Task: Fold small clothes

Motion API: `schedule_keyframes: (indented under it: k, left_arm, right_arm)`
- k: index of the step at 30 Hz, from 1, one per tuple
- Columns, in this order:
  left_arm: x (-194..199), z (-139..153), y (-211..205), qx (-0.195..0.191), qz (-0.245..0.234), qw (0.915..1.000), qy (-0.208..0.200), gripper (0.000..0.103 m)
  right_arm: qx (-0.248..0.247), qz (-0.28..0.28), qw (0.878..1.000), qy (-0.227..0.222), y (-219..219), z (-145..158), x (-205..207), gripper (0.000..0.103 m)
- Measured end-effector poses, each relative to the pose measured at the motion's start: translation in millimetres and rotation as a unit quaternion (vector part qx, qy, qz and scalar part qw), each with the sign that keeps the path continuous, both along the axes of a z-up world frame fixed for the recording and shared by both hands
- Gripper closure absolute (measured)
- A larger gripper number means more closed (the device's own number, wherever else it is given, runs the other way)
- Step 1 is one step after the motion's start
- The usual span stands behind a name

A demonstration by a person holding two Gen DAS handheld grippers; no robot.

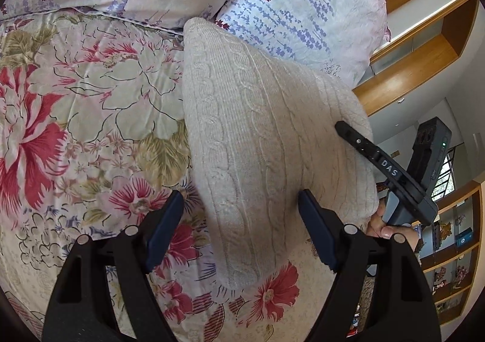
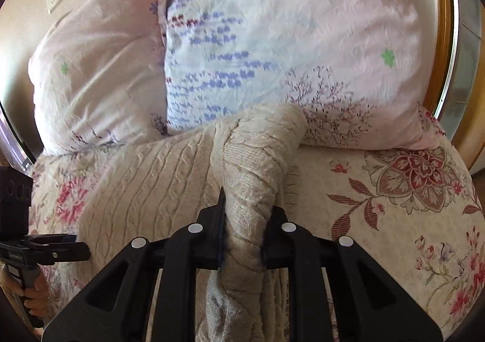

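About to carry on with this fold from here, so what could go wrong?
1. The right tongs pinch only a twisted bunch of the cream cable-knit sweater; pulling may slip it free or drag the whole garment.
2. The left tongs stand open and hold nothing, so the body can shift on the floral quilt.
3. The lilac-print pillow sits close and may catch the fold.

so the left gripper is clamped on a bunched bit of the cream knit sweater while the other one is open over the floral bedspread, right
Not quite: the sides are swapped. The right gripper is clamped on the bunched part of the cream knit sweater, as the right wrist view shows. The left gripper is the open one, over the floral bedspread, its fingers pressing nothing.
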State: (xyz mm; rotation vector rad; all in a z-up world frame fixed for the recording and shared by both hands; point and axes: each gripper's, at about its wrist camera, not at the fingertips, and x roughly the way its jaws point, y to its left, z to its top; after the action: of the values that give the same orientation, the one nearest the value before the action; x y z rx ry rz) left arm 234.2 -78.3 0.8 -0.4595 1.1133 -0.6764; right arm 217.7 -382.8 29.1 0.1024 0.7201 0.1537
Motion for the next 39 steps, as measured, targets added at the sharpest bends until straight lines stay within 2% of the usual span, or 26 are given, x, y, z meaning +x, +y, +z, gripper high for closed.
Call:
schedule_keyframes:
  k: [1,3,5,8,10,11,15,20,21,22,25,27,30,33,39]
  left_arm:
    - [0,-1,-1,0.0,-0.001,1.0,0.003,0.026]
    - [-1,-1,-3,-0.002,-0.003,1.0,0.003,0.027]
    - [-2,0,-6,0.002,-0.005,1.0,-0.001,0.027]
    - [-2,1,-8,-0.006,-0.008,0.9999,0.004,0.028]
    - [-4,2,-8,-0.009,-0.012,0.9999,0.004,0.029]
    - [-6,2,-7,-0.009,-0.014,0.9999,0.003,0.031]
    - [-10,1,-7,-0.014,-0.022,0.9996,0.007,0.036]
    - [-17,2,-9,-0.007,-0.027,0.9996,0.005,0.039]
    - [-19,3,-9,-0.005,-0.027,0.9996,0.004,0.04]
    - [-20,3,-9,-0.002,-0.026,0.9996,0.004,0.041]
    - [-22,5,-10,0.007,-0.026,0.9996,0.0,0.053]
    - [-23,7,-10,0.011,-0.028,0.9996,-0.001,0.066]
    - [-24,11,-10,0.013,-0.029,0.9995,-0.006,0.076]
    - [-28,12,-6,0.011,-0.032,0.9994,-0.009,0.08]
    - [-31,11,0,0.02,-0.036,0.9991,-0.009,0.082]
  right_arm:
    - [-0.008,-0.004,1.0,0.013,-1,-7,4,0.086]
    - [-0.019,0.003,1.0,0.0,1,-9,0,0.086]
    - [-0.01,-0.006,1.0,0.011,-1,-12,2,0.084]
    - [0.052,-0.022,0.997,0.049,-20,-18,7,0.075]
    - [0.098,-0.023,0.994,0.05,-33,-16,-4,0.063]
    - [0.122,-0.018,0.991,0.049,-39,-15,-12,0.061]
    - [0.187,-0.012,0.981,0.054,-58,-18,-49,0.06]
    - [0.207,-0.008,0.977,0.054,-65,-23,-82,0.06]
    - [0.202,-0.007,0.978,0.055,-63,-25,-85,0.061]
    - [0.195,-0.005,0.979,0.056,-58,-28,-83,0.066]
    - [0.176,-0.005,0.983,0.055,-53,-33,-83,0.088]
    - [0.173,-0.006,0.984,0.04,-52,-29,-86,0.091]
    - [0.182,-0.008,0.983,0.011,-54,-14,-96,0.093]
    - [0.168,-0.009,0.986,-0.006,-52,-4,-107,0.093]
    - [0.139,-0.034,0.989,0.038,-51,-34,-104,0.093]
